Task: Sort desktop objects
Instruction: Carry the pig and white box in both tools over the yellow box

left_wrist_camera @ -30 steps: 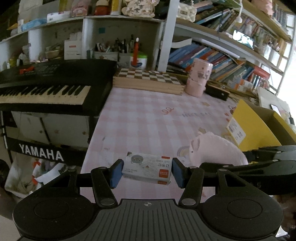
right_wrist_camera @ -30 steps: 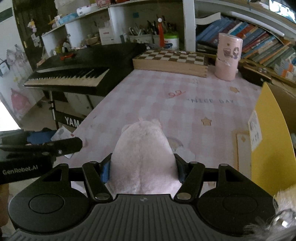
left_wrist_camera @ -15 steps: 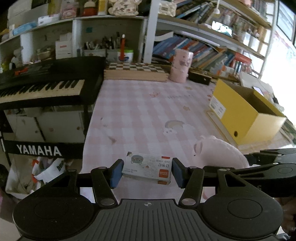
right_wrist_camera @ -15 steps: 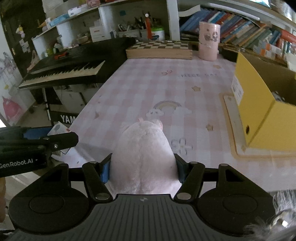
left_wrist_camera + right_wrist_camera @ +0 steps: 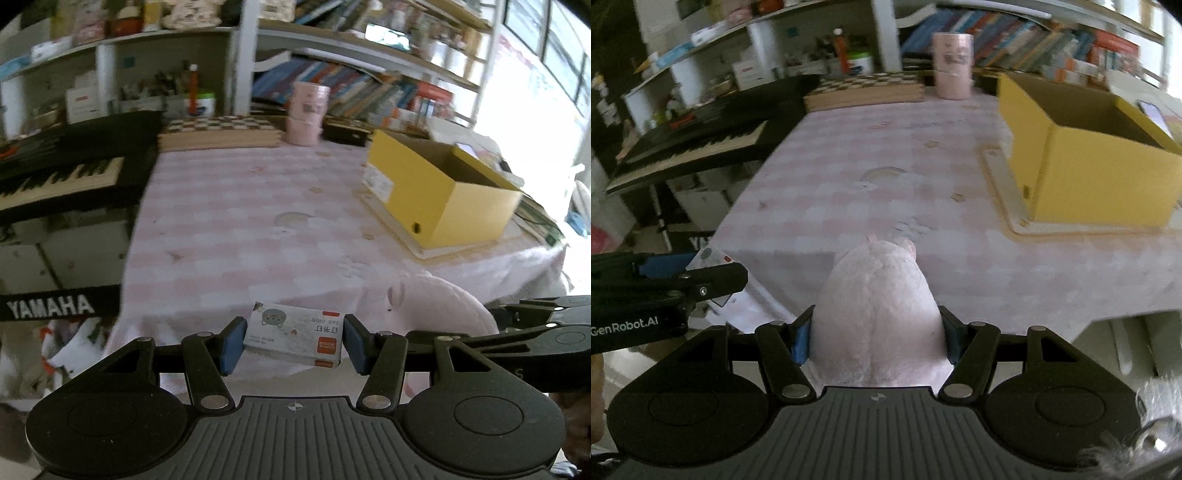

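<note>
My left gripper (image 5: 293, 341) is shut on a small white staple box (image 5: 293, 338) with a cat drawing and a red label, held above the near edge of the pink checked table (image 5: 236, 221). My right gripper (image 5: 875, 334) is shut on a pale pink plush toy (image 5: 877, 306), which fills the space between its blue pads. The plush toy (image 5: 439, 299) also shows at the right of the left wrist view, and the left gripper with the box (image 5: 709, 258) at the left of the right wrist view. An open yellow box (image 5: 439, 188) stands on the table's right side.
A black Yamaha keyboard (image 5: 62, 166) stands left of the table. At the far edge lie a wooden chessboard (image 5: 218, 133) and stacked pink cups (image 5: 306, 110). Shelves of books (image 5: 369, 92) run behind. The yellow box (image 5: 1097, 162) sits on a pale tray.
Both grippers have drawn back from the table and swung right, each keeping its object. The yellow box has come fully into view and the keyboard has slid left.
</note>
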`<state>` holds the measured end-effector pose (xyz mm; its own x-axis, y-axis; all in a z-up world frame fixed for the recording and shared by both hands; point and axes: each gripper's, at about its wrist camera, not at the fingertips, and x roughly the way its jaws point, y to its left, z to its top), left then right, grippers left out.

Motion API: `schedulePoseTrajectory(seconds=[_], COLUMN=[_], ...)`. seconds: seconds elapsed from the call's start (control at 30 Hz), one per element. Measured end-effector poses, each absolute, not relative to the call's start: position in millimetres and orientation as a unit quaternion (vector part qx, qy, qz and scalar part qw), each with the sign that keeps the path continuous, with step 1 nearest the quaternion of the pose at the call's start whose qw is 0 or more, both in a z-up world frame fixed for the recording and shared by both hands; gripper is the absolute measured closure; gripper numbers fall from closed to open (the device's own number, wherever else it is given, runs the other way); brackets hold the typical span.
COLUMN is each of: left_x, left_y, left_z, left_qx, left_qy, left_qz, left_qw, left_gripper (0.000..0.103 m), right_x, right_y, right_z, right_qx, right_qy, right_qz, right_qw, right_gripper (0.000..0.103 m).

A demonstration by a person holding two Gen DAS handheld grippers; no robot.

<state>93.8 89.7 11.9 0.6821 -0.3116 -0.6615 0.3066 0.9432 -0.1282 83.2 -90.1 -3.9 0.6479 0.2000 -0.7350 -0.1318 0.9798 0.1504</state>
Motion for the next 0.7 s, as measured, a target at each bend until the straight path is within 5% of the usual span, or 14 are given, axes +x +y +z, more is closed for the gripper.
schedulePoseTrajectory(seconds=[0.7], left_x=[96], left_y=[8], left_z=[8], left_qx=[0.05], left_qy=[0.355], left_qz=[-0.274], left_qw=[0.892], left_gripper=[0.048], right_x=[39], right_y=[-163], right_z=[-7], right_qx=[0.094], right_qy=[0.401], right_qz=[-0.018], right_qw=[0.911], right_gripper=[0.041])
